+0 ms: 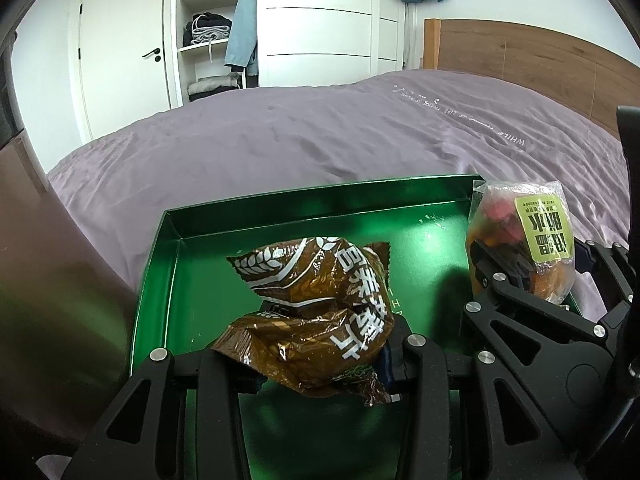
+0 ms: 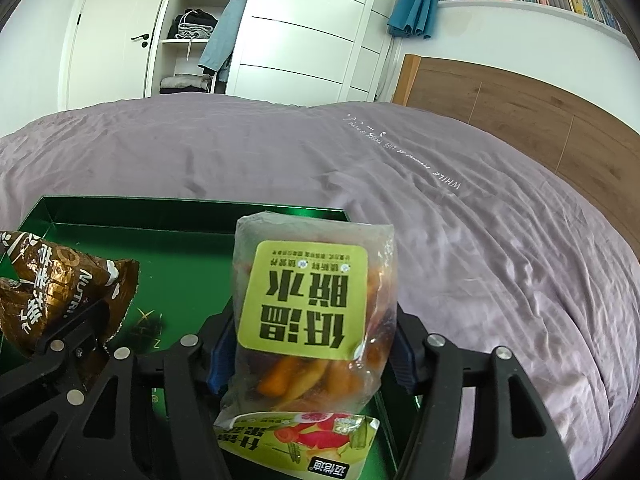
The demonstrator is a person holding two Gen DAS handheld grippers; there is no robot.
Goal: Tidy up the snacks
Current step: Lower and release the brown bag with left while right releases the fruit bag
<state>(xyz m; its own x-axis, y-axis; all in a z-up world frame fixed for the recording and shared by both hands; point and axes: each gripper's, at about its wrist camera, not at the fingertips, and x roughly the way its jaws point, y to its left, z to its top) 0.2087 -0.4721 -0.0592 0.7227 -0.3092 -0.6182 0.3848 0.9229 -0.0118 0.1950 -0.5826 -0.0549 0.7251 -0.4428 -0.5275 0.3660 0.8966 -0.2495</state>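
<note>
My left gripper (image 1: 320,354) pinches a crumpled brown snack bag (image 1: 316,304) above a shiny green tray (image 1: 160,264) lying on a bed with a lilac cover (image 1: 280,140). At right, my right gripper (image 1: 532,276) has a clear packet of dried fruit (image 1: 520,240) between its fingers.

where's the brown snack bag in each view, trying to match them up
Left wrist: brown snack bag at lower centre, between the left tongs, over the green tray.
Right wrist: same bag at the left edge, mid-height, partly cut off.
Shared landmark: the green tray on the purple bedspread.
</note>
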